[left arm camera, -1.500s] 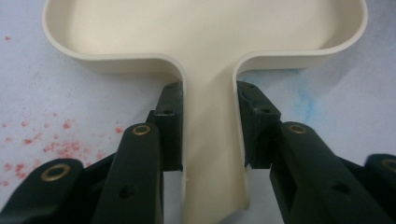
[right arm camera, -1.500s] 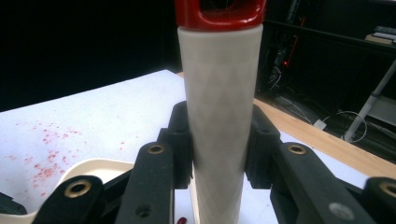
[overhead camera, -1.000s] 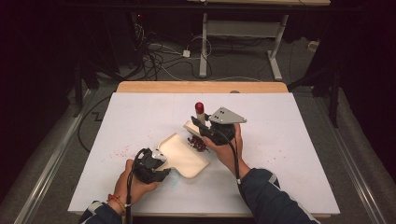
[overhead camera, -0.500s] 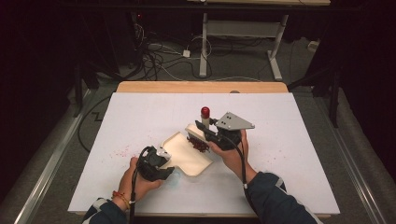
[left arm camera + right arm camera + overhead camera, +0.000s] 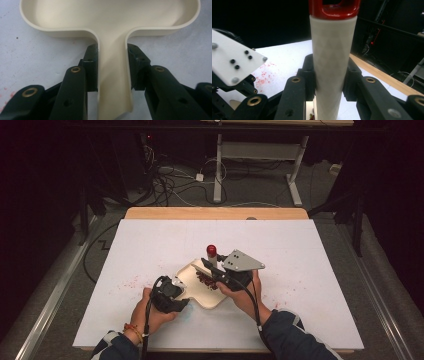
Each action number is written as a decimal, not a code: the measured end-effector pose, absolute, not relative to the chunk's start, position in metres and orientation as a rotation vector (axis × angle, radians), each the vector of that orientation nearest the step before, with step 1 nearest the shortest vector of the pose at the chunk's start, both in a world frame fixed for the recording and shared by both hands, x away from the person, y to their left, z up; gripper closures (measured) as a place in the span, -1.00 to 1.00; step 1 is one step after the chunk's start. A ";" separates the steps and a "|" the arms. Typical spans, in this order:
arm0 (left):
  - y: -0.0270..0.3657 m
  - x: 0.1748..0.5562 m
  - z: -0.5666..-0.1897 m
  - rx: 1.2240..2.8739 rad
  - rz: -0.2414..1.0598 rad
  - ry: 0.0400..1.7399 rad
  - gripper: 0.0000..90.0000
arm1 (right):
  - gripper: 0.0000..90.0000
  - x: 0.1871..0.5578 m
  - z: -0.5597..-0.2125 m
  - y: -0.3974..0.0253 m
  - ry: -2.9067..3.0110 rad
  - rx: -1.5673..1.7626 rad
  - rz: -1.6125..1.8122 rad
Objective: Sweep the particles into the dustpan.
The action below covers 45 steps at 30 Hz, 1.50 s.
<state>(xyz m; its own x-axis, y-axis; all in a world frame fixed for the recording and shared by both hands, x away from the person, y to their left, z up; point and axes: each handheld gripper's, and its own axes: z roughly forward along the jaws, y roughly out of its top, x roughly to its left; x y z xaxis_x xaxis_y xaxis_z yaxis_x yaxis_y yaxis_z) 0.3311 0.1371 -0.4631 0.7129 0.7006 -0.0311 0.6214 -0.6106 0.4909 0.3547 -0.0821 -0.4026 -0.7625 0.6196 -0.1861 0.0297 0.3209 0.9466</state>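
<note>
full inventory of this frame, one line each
dustpan: 1, cream, on the table's near middle, its handle clamped in the left gripper
brush: 1, white handle with red cap, upright over the dustpan, clamped in the right gripper
crumbs: a small dark red pile, in the dustpan
specks: scattered, red, on the table left of the dustpan
table: 1, white top, wooden far edge
cables: several, on the floor beyond the table
left gripper: 1, black, shut
right gripper: 1, black, shut

No legible text, labels, brands or numbers anywhere: cream dustpan, white red-capped handle and white bench all unmarked.
</note>
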 end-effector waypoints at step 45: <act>0.144 0.311 -0.465 2.508 0.269 0.983 0.42 | 0.54 0.312 -0.391 -0.168 2.076 0.638 1.368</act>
<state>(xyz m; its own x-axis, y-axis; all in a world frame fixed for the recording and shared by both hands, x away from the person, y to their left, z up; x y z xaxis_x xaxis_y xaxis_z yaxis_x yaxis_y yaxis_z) 0.3113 0.1435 -0.4646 0.7299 0.6831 0.0231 0.5995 -0.6560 0.4586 0.3117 -0.1678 -0.3911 -0.7257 0.6595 -0.1963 0.0796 0.3638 0.9281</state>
